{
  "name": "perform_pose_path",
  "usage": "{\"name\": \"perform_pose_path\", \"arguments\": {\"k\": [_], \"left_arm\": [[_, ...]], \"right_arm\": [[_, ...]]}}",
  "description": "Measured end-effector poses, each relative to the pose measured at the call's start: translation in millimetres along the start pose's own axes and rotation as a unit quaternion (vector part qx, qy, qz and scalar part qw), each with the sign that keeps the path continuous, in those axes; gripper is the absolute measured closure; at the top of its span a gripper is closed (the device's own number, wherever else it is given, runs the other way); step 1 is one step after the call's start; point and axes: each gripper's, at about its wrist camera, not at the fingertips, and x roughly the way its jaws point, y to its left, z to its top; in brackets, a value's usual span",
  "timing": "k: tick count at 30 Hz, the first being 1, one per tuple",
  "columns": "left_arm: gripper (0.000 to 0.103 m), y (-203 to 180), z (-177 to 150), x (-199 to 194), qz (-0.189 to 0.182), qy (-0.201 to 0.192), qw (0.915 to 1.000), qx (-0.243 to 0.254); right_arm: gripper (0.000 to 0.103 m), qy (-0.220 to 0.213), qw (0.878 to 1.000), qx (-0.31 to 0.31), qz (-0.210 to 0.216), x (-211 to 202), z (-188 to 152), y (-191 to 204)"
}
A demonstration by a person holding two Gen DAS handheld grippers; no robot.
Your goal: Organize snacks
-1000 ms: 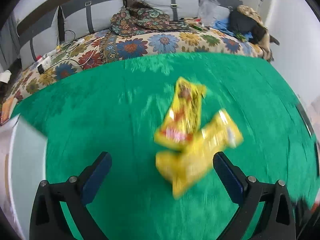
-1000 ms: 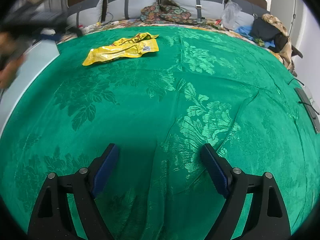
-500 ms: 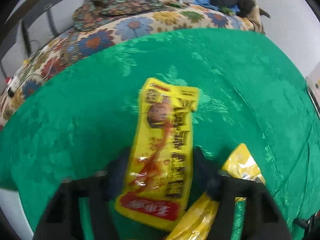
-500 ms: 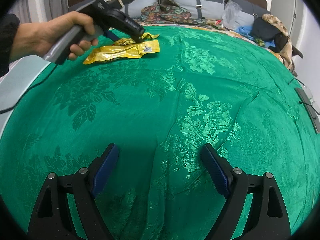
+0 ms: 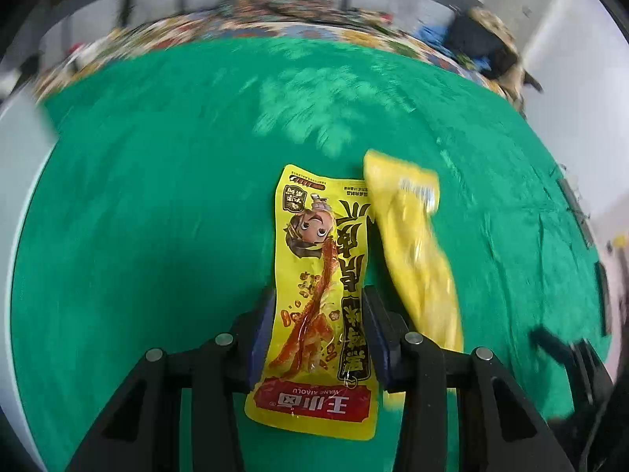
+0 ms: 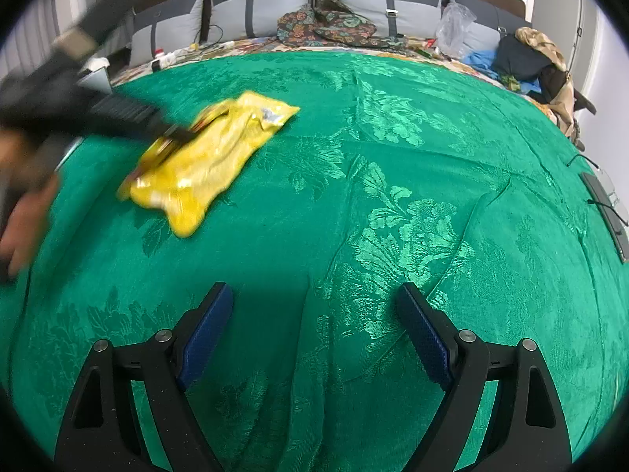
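left wrist view: your left hand-held gripper [image 5: 317, 328] has just been closing, and its jaws now stand narrow with the printed packet [image 5: 320, 299] between the blue pads [image 5: 261, 324]. the pads look pressed to its two long edges, near the lower half. the packet's long axis runs straight along the line the gripper points, red band nearest you, far end out over the green cloth [image 5: 157, 196]. a second packet [image 5: 412, 251], plain yellow and blurred, lies just beside it on the right, its far end overlapping the first one's top corner, its long axis tilted slightly away.

right wrist view: your right hand-held gripper [image 6: 314, 330] is wide, nothing between the jaws, only cloth below. both packets show as one blurred yellow heap [image 6: 208, 157] well away toward the upper left, with the left tool on them. no bin or tray for the snacks is in view.

so the left hand is the nearer one and already has the first packet; i judge the second will drag with it unless you lift clear of the overlap.
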Motion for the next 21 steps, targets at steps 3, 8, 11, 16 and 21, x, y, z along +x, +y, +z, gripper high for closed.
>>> {"name": "perform_pose_path", "arguments": {"k": [3, 8, 11, 16, 21], "left_arm": [[0.061, 22, -44, -28, 0.033, -0.01, 0.998, -0.054], [0.057, 54, -81, -52, 0.027, -0.019, 0.9959, -0.084], [0.038, 57, -91, -54, 0.02, -0.026, 0.9971, -0.069], [0.017, 56, -103, -55, 0.031, -0.039, 0.998, -0.041], [0.003, 49, -103, -46, 0.083, -0.028, 0.996, 0.015]], "right_arm": [[0.015, 0.0, 1.0, 0.0, 0.0, 0, 0, 0], [0.015, 0.0, 1.0, 0.0, -0.002, 0, 0, 1], [0.015, 0.0, 1.0, 0.0, -0.002, 0, 0, 1], [0.015, 0.0, 1.0, 0.0, -0.002, 0, 0, 1], [0.013, 0.001, 1.0, 0.0, -0.003, 1, 0, 1]]}}
